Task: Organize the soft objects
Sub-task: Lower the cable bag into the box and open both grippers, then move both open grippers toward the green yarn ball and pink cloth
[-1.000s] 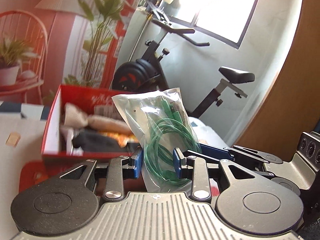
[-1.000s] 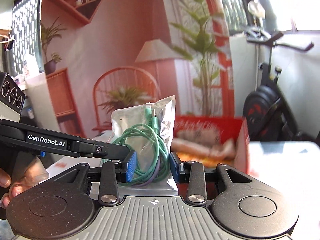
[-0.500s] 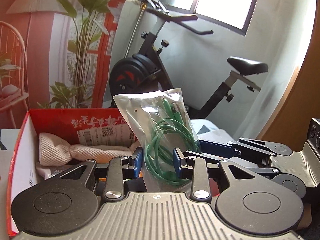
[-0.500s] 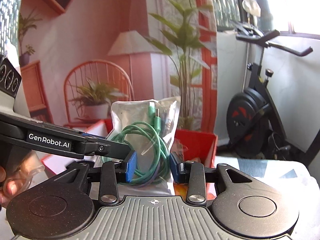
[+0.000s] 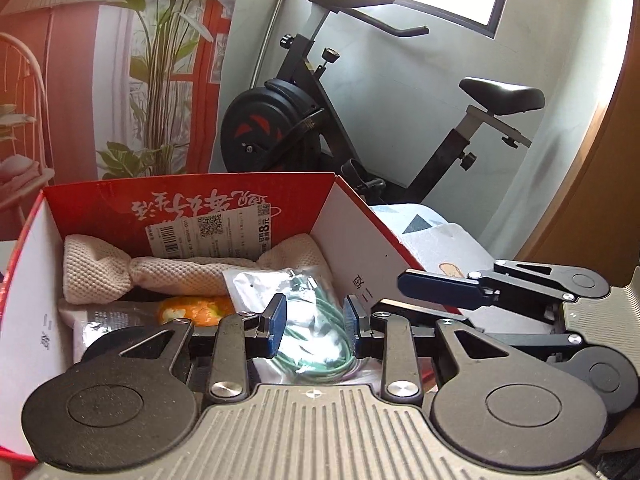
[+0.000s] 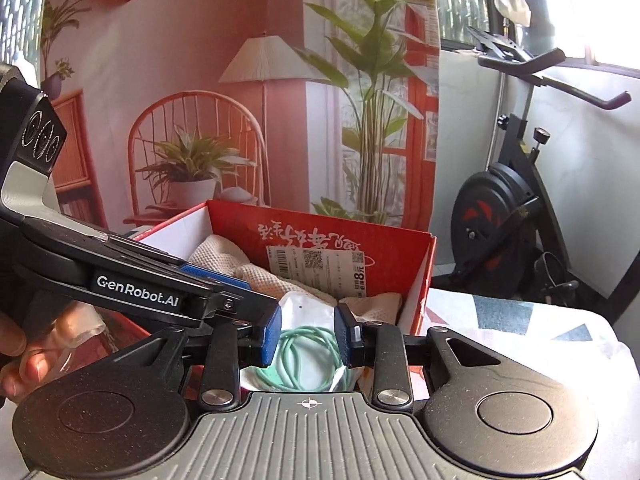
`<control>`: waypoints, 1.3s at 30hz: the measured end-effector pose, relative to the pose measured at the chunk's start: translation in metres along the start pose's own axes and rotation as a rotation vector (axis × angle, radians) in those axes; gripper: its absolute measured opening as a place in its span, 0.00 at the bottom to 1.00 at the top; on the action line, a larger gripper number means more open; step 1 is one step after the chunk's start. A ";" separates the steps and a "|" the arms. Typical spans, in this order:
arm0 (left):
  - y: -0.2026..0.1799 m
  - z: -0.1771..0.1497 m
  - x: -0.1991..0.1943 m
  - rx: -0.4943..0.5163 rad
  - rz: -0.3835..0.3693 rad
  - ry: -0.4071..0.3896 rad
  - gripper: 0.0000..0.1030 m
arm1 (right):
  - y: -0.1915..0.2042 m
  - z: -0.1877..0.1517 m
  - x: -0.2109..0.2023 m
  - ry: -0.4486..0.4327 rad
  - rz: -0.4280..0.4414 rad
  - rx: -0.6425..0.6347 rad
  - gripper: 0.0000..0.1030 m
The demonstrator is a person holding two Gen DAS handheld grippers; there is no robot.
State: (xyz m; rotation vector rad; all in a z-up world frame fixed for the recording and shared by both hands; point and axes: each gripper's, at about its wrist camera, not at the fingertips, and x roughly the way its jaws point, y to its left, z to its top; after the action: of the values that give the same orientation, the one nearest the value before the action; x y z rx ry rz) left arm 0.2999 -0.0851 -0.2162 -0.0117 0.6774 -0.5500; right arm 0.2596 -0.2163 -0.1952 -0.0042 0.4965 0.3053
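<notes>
We hold a clear plastic bag w/ coiled green cable inside (image 5: 308, 320) between both grippers, low centre of each frame; it sits inside the open red cardboard box w/ white inner walls (image 5: 352, 232), lying on the contents. Left gripper (image 5: 314, 326): blue pads narrowly apart, bag between them; whether the pads press on it we can't tell. Right gripper (image 6: 308, 332): its jaws have just been closing, gap narrow, bag between them; contact w/ the pads not clear either. In the left wrist view the right gripper's blue-tipped finger reaches in from the right edge, over the box's right wall; in the right wrist view the left gripper's black arm comes in from the left, w/ a bare hand (image 6: 24, 344) at the lower left edge. Inside the box, behind the bag: a beige knitted cloth (image 5: 168, 272) along the far wall; an orange soft item (image 5: 192, 308) left of the bag. Black exercise bike (image 5: 288, 120) stands beyond the box, upper centre.
</notes>
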 end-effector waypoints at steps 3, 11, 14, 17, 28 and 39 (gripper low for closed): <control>-0.002 -0.002 -0.015 0.018 0.006 -0.022 0.31 | 0.003 -0.004 -0.014 -0.020 -0.009 0.004 0.27; -0.015 -0.024 -0.058 0.055 0.004 -0.058 0.31 | 0.006 -0.029 -0.066 -0.096 -0.035 0.070 0.28; -0.021 -0.037 -0.066 0.064 -0.006 -0.056 0.32 | 0.008 -0.047 -0.082 -0.101 -0.055 0.115 0.29; -0.028 -0.050 -0.067 0.072 -0.008 -0.038 0.39 | 0.008 -0.068 -0.090 -0.071 -0.062 0.166 0.29; -0.043 -0.078 -0.033 0.018 -0.092 0.089 0.42 | 0.016 -0.122 -0.082 0.059 -0.064 0.210 0.50; -0.052 -0.083 0.011 -0.056 -0.138 0.184 0.45 | 0.016 -0.126 -0.070 0.039 -0.029 0.178 0.52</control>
State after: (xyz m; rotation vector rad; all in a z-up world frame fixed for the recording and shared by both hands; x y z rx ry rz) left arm 0.2324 -0.1214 -0.2777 -0.0614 0.8761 -0.6695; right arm 0.1373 -0.2312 -0.2721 0.1553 0.5609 0.2328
